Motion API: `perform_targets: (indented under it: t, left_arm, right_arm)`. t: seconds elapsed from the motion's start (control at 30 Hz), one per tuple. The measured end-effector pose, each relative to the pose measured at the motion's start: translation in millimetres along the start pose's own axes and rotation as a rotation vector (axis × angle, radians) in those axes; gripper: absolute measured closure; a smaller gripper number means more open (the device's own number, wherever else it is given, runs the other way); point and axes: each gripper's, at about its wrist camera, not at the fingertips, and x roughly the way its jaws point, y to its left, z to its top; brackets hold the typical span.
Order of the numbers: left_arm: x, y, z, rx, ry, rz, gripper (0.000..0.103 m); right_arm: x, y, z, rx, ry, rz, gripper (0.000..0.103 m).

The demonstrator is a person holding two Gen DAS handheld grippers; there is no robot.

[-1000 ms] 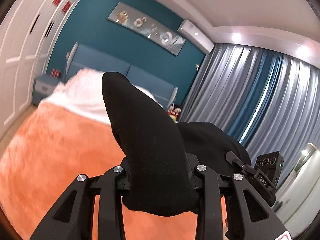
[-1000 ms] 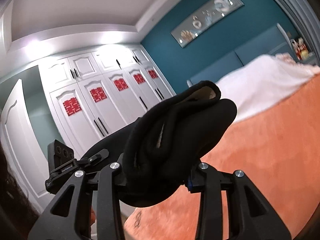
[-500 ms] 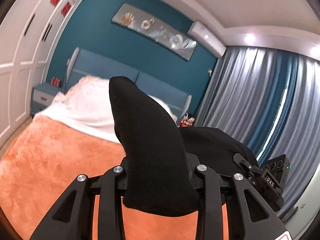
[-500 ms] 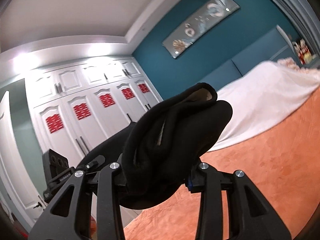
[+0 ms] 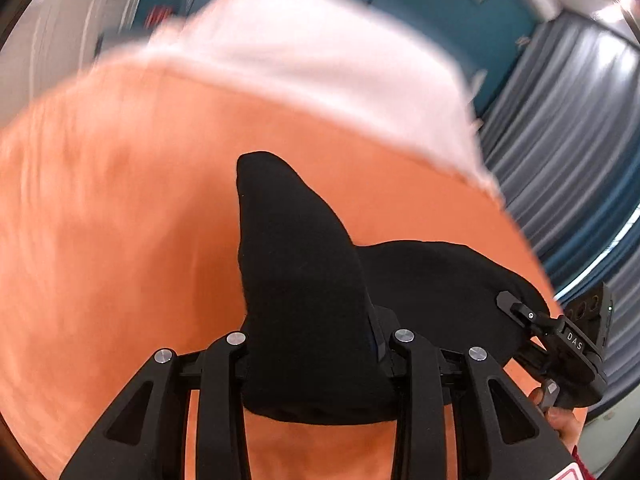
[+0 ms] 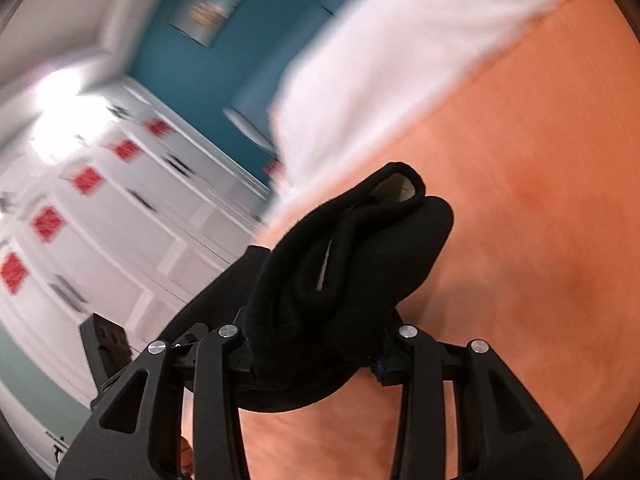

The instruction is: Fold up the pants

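Bedroom in home. Bed with orange blanket fills centre of both views; white cover at top. Teal wall behind, framed picture upper left of right wrist view. White wardrobe doors with red decals at left. Grey-blue curtains at right edge of left wrist view.

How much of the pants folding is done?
Picked up: both grippers are shut on the black pants, left and right. The pants hang bunched above the orange blanket. No neat fold shows yet; laying them flat and folding are left.
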Motion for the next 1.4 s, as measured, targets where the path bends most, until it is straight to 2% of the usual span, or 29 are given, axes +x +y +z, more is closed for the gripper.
perform_targets:
  t: [0.03,0.07,0.1,0.17,0.2,0.27,0.3,0.37,0.4,0.43,0.47,0.5,0.57,0.63,0.7,0.77,0.8,0.83,0.87,0.93,0.97,1.03,1.07,1.17,1.27,1.3,1.33,1.4]
  left_arm:
    - [11.9,13.0,-13.9,-0.031,0.03,0.027,0.069]
    - [17.4,23.9,-27.2,-0.05,0.033,0.04,0.057]
    - [19.7,36.0,-40.0,-0.071,0.028,0.046,0.039]
    - [7.1,49.4,-50.7,-0.108,-0.015,-0.02,0.039]
    - [-2.1,52.4,-52.6,-0.128,-0.002,-0.027,0.04]
    - [-26.2,52.4,-53.6,-0.123,0.01,0.001,0.041]
    - [-48.9,48.5,-55.6,-0.085,-0.015,0.032,0.041]
    - [-90.8,36.7,-56.8,0.005,-0.069,0.105,0.041]
    - [-111.7,24.9,-51.1,0.063,-0.098,0.162,0.041]
    - [-122.4,15.3,-44.7,0.102,-0.118,0.204,0.041]
    - [-129.8,2.3,-38.4,0.13,-0.135,0.241,0.043]
    - [-132.0,-14.1,-27.2,0.153,-0.142,0.266,0.043]
    - [-118.5,-36.3,-5.5,0.172,-0.121,0.289,0.043]
    - [-81.8,-55.0,11.5,0.184,-0.059,0.324,0.042]
    - [-33.8,-54.9,10.4,0.176,0.059,0.349,0.042]
    - [17.4,-36.4,-4.5,0.16,0.191,0.396,0.042]
    - [28.9,-30.8,-14.3,0.18,0.194,0.435,0.032]
    - [30.4,-28.4,-23.8,0.214,0.15,0.451,0.027]
    - [28.5,-29.5,-28.9,0.241,0.106,0.476,0.015]
    - [23.4,-26.4,-27.2,0.196,0.127,0.459,0.015]
    - [15.7,-28.2,-25.2,0.169,0.144,0.45,0.018]
    - [-6.1,-38.6,-21.0,0.152,0.148,0.489,0.02]
    - [-23.8,-49.3,-18.7,0.164,0.125,0.515,0.02]
    - [-70.0,-71.5,-27.4,0.18,0.085,0.514,0.019]
    - [-126.3,-102.9,-38.1,0.194,0.039,0.523,0.017]
    - [-147.4,-118.5,-44.7,0.205,0.019,0.528,0.017]
    - [-164.1,-128.4,-49.5,0.211,0.0,0.537,0.017]
    - [-200.3,-153.9,-64.0,0.238,-0.046,0.567,0.012]
  right_arm:
    - [11.1,-13.5,-12.9,0.009,0.037,-0.031,0.064]
    - [17.0,-22.3,-25.4,-0.003,0.053,-0.055,0.061]
    - [21.4,-31.5,-40.2,-0.024,0.066,-0.092,0.05]
    - [14.6,-39.5,-49.1,-0.016,0.047,-0.042,0.047]
    - [12.3,-39.3,-46.1,0.008,0.062,-0.045,0.044]
    - [-2.1,-36.6,-41.9,0.053,0.127,-0.099,0.038]
    - [-18.4,-35.8,-42.1,0.059,0.115,-0.135,0.033]
    - [-56.8,-29.1,-43.4,0.043,0.03,-0.193,0.032]
    - [-84.3,-21.1,-42.9,0.016,-0.053,-0.21,0.04]
    - [-102.0,-10.6,-40.2,-0.013,-0.099,-0.217,0.061]
    - [-109.3,0.3,-36.0,-0.036,-0.108,-0.207,0.071]
    - [-108.8,18.1,-28.7,-0.066,-0.106,-0.195,0.087]
    - [-83.4,56.1,-16.7,-0.145,-0.06,-0.162,0.088]
    - [-47.8,76.6,-6.0,-0.2,-0.018,-0.183,0.088]
    - [-4.0,70.4,-3.7,-0.227,0.061,-0.266,0.088]
    - [25.3,44.6,-10.0,-0.19,0.142,-0.363,0.088]
    - [39.2,16.8,-17.5,-0.152,0.173,-0.402,0.097]
    - [39.0,6.2,-20.8,-0.143,0.161,-0.384,0.103]
    - [33.0,-6.8,-22.4,-0.113,0.129,-0.305,0.103]
    - [26.8,-13.5,-19.1,-0.036,0.138,-0.26,0.103]
    - [21.5,-8.0,-16.0,-0.03,0.149,-0.269,0.103]
    - [8.4,18.8,-14.3,-0.091,0.13,-0.324,0.1]
    - [-1.5,30.7,-16.4,-0.12,0.113,-0.344,0.097]
    - [-49.2,77.7,-32.3,-0.178,0.053,-0.338,0.096]
    - [-96.4,113.1,-54.8,-0.254,0.002,-0.421,0.095]
    - [-114.7,129.2,-67.4,-0.281,-0.018,-0.455,0.09]
    - [-126.4,137.8,-76.9,-0.291,-0.025,-0.468,0.078]
    - [-153.3,156.4,-95.0,-0.308,-0.048,-0.479,0.068]
